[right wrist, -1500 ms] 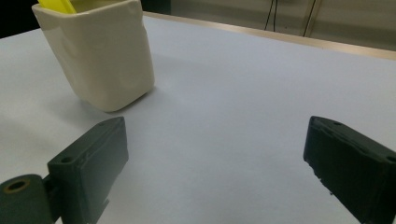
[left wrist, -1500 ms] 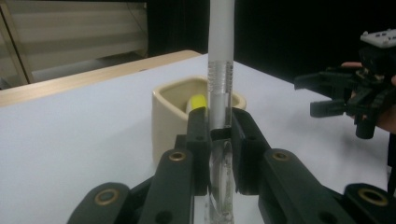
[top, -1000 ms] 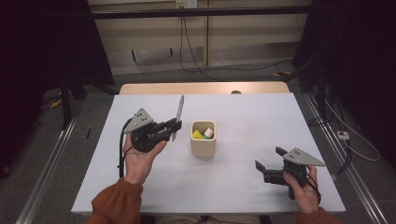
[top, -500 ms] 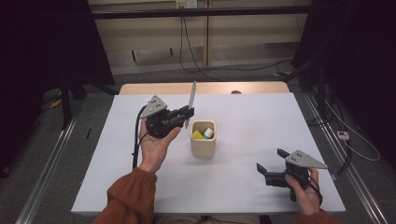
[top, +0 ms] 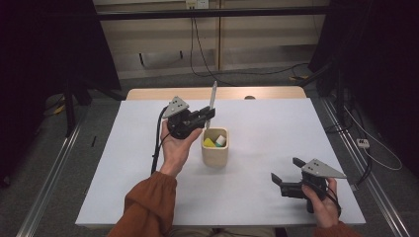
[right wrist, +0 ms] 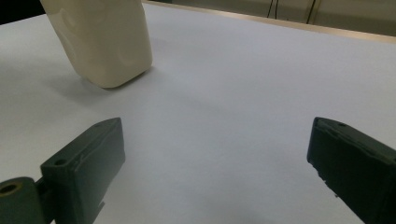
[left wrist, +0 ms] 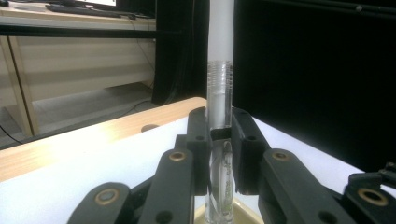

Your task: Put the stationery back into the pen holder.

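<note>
White paper covers our table [top: 257, 197], with a strip of pale wood showing at its far edge and dark curtains to either side. What we are working with is a slim pen with a clear barrel and a white upper part [top: 212, 101]; our left gripper [top: 205, 117] has its black jaws clamped together on the clear barrel, and in the left gripper view the pen [left wrist: 219, 93] stands upright between them, its lower end just above a cream rim. We hold it upright so that, as we judge it, it can go tip-first into the cream, square-mouthed holder cup [top: 215, 154], which sits near the middle of the table just beside and below the left gripper. Gripping the pen low on the barrel leaves the long upper part free and keeps the jaws close to the cup's mouth. Inside the cup we see a yellow piece [top: 209, 143] and a small white piece [top: 221, 140], so the pen probably has to go down next to them.

Our right gripper [top: 286, 174] rests well apart, near the front right of the table, its jaws spread wide with nothing between them; in the right gripper view the cup [right wrist: 105, 39] stands ahead of it, untouched. We judge that it waits there, out of the way.
</note>
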